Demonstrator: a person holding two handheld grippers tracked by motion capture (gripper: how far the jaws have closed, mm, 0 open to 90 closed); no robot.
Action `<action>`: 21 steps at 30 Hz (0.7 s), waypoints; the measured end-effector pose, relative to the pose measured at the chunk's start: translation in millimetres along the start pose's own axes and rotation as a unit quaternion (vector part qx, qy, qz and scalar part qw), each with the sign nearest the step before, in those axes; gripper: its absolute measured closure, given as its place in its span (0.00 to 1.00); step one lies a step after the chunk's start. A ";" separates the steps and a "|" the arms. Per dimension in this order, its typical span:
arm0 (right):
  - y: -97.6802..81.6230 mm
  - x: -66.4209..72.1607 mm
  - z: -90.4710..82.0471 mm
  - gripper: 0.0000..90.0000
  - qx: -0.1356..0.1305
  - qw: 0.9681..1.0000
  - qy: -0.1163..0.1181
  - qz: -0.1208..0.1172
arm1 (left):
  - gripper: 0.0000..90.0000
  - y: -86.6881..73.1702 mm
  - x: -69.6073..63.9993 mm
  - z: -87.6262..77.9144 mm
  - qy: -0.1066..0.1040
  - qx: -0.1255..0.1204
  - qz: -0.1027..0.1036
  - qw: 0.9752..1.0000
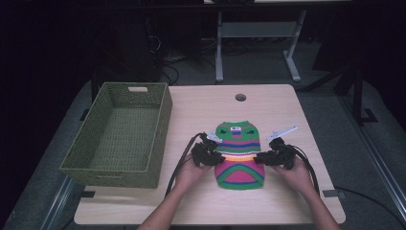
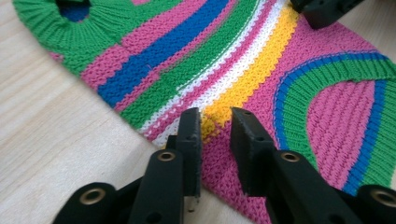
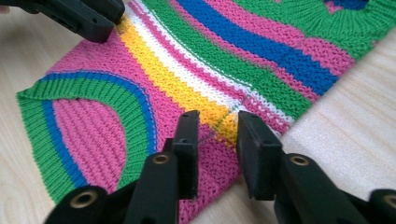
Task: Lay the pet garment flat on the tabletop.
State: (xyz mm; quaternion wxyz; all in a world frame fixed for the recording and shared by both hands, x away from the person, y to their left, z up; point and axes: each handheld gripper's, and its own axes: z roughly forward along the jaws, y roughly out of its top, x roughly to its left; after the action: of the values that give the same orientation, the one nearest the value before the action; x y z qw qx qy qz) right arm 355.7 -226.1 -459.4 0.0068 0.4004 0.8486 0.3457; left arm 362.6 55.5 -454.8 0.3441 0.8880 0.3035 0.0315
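Note:
A small knitted sweater (image 1: 239, 153), striped green, pink, blue, white and yellow, lies flat on the wooden table (image 1: 201, 108). My left gripper (image 1: 216, 156) sits at its left edge and my right gripper (image 1: 261, 157) at its right edge, each held in a hand. In the left gripper view the jaws (image 2: 215, 116) stand a little apart over the yellow stripe of the sweater (image 2: 243, 70), with the knit lying loose between them. In the right gripper view the right gripper (image 3: 217, 120) straddles the opposite hem of the sweater (image 3: 187, 88) the same way, pads off the fabric.
An empty green woven basket (image 1: 115, 173) stands at the table's left side. A round cable hole (image 1: 240, 97) sits near the far edge. Cables trail from both grippers toward the near edge. Bare wood surrounds the sweater.

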 end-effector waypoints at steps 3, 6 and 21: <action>-0.8 -0.6 -2.2 0.69 -0.004 1.000 0.002 0.000 | 0.74 -2.5 0.7 -4.8 -0.003 -0.004 -0.001 1.000; -3.1 -1.5 -4.8 0.62 -0.003 1.000 0.002 0.003 | 0.68 -5.5 0.7 -8.6 -0.005 -0.013 -0.011 1.000; -16.4 -5.5 -23.2 0.45 -0.019 1.000 -0.003 0.013 | 0.44 -19.6 1.4 -25.9 0.001 -0.035 -0.034 0.999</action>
State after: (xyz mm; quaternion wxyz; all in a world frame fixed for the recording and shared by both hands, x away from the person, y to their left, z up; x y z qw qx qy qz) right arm 341.7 -250.6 -452.9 0.0130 0.4123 0.8365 0.3607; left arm 346.7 83.0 -447.7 0.3755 0.8645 0.3326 0.0309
